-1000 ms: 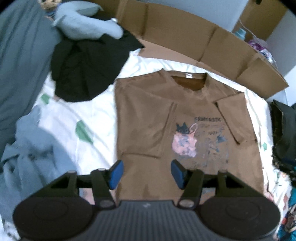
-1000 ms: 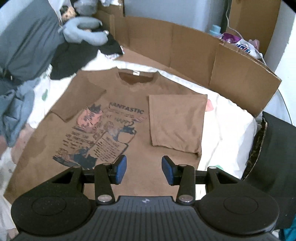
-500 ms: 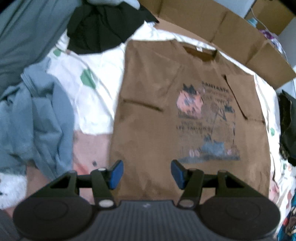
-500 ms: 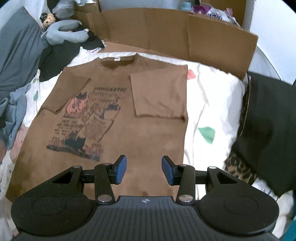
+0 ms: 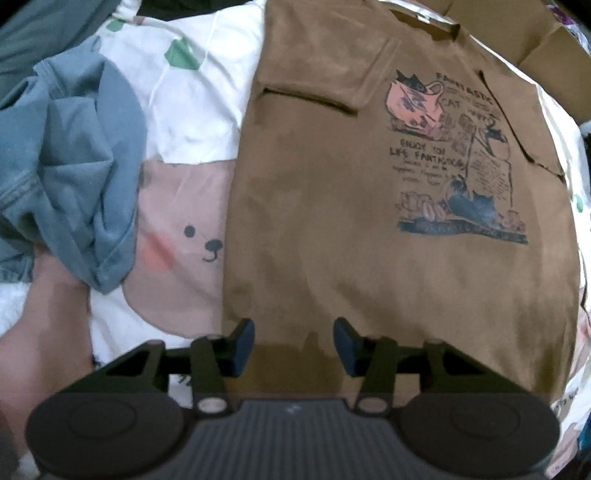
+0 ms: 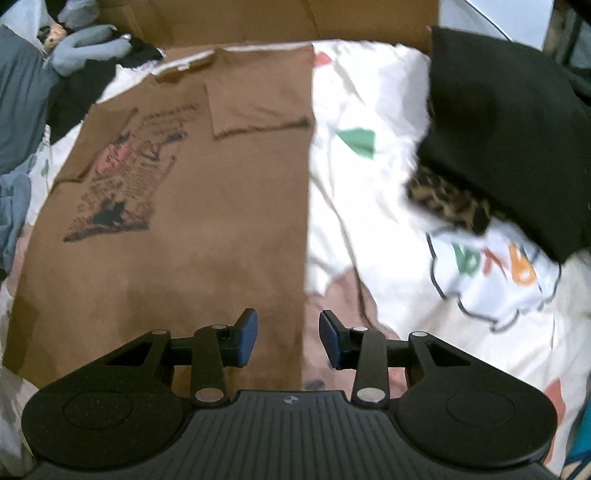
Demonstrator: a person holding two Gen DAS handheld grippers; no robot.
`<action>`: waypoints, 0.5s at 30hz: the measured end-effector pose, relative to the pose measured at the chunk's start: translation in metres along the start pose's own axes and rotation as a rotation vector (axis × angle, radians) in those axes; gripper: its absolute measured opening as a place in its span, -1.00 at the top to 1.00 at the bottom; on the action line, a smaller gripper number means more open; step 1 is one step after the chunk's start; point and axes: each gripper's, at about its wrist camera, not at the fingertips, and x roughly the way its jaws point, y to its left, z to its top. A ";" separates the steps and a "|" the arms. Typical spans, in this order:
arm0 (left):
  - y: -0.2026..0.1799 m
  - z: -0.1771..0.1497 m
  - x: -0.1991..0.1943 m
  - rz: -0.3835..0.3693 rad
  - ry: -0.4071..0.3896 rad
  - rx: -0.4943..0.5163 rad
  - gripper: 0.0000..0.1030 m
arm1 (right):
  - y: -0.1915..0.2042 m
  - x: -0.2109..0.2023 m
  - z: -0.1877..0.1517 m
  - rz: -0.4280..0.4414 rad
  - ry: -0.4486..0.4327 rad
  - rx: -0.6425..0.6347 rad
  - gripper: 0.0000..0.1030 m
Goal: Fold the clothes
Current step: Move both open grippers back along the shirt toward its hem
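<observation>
A brown T-shirt (image 5: 369, 229) with a printed cat picture lies flat on the bed, both sleeves folded in over the chest; it also shows in the right wrist view (image 6: 207, 229). My left gripper (image 5: 293, 349) is open and empty, low over the shirt's bottom hem near its left corner. My right gripper (image 6: 288, 338) is open and empty, straddling the shirt's right side edge near the hem.
A white bedsheet (image 5: 184, 110) with a pink bear print lies under the shirt. Crumpled blue-grey clothes (image 5: 74, 177) lie to the left. A folded black garment (image 6: 509, 122) over a leopard-print one (image 6: 450, 203) lies to the right. Cardboard (image 6: 258, 18) lines the far side.
Both grippers have drawn back from the chest toward the shirt's bottom hem and come lower. The right one has shifted to the shirt's right edge. Both stay open.
</observation>
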 end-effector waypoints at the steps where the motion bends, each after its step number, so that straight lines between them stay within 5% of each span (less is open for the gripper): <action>1: 0.001 -0.001 0.003 0.003 0.006 0.003 0.02 | -0.002 0.002 -0.004 -0.002 0.013 0.004 0.14; 15: 0.011 -0.024 0.041 0.076 0.196 0.052 0.11 | -0.014 0.025 -0.074 -0.007 0.214 0.078 0.14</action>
